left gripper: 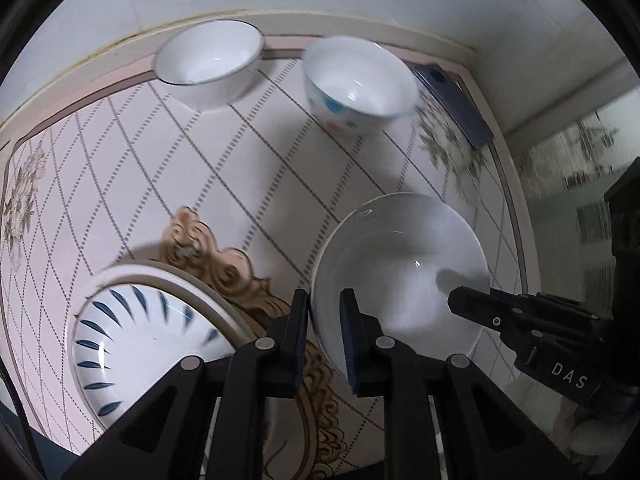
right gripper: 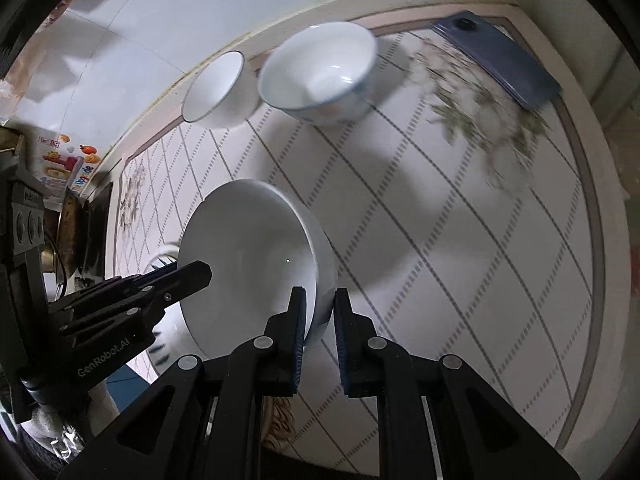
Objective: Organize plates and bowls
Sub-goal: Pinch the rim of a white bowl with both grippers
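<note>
Both tools grip one plain white bowl by opposite sides of its rim. In the left wrist view the left tool sits at lower centre, its jaws narrow and clamped on the bowl's near wall, while the right tool reaches in from the lower right onto the far rim. In the right wrist view the right tool pinches the rim at lower centre. The bowl appears tilted above the patterned desk. At the lower left of the left view lies a plate with blue leaf strokes. At the top stand a white bowl with a dark rim and, just beside it, a dotted bowl. A dark phone lies at the upper right.
</note>
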Tool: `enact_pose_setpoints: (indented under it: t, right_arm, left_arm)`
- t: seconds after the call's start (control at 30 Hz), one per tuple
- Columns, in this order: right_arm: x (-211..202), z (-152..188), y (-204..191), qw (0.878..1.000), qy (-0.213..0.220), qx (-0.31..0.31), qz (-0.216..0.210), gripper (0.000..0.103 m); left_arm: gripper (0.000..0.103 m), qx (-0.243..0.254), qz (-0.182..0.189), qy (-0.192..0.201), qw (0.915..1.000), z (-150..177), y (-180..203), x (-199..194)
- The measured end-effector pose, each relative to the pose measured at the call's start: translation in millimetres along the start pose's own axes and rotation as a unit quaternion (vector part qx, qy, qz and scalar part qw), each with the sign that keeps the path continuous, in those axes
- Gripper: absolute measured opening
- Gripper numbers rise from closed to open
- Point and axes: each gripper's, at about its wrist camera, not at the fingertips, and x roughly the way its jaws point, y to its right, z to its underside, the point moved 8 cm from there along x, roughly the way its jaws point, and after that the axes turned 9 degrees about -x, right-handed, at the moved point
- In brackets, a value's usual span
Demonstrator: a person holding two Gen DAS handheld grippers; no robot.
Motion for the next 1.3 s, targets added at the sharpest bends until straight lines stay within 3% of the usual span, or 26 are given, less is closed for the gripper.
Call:
enact_pose_setpoints:
  t: [0.33, 0.83, 0.97, 1.03, 1.1, 1.17, 1.3]
  right_arm:
    - [5, 55, 38, 0.999, -0.020, 0.050, 0.004, 0.015]
    - [18, 77, 58, 0.995, -0.046, 0.091, -0.005, 0.016]
    - [-1, 67, 63, 0.994, -0.037, 0.105, -0.016, 0.016]
    - [-20, 54, 66, 0.994, -0.017, 0.106, -0.019, 0.016]
    - [-37, 34, 67, 0.994, 0.004, 0.107, -0.025, 0.023]
    - [-49, 7, 67, 0.993, 0.025, 0.108, -0.036, 0.042]
    - [-53, -48, 67, 0.992, 0.064, 0.097, -0.040, 0.044]
  left_arm:
    - [0.014, 0.043, -0.013, -0.038, 0.9983, 33, 26, 34]
    - [0.014, 0.066, -0.031, -0.056, 0.9957, 40, 37, 47]
    - [0.015, 0.046, -0.013, -0.008, 0.9988, 6, 30, 0]
    - [0.021, 0.029, 0.003, 0.008, 0.9995, -16, 27, -18]
    - [0.032, 0.009, 0.018, 0.026, 0.9995, -48, 24, -32]
    - [0.035, -0.009, 0.013, 0.049, 0.9987, -77, 17, -37]
    - [0.035, -0.048, 0.013, 0.044, 0.9978, -126, 6, -17]
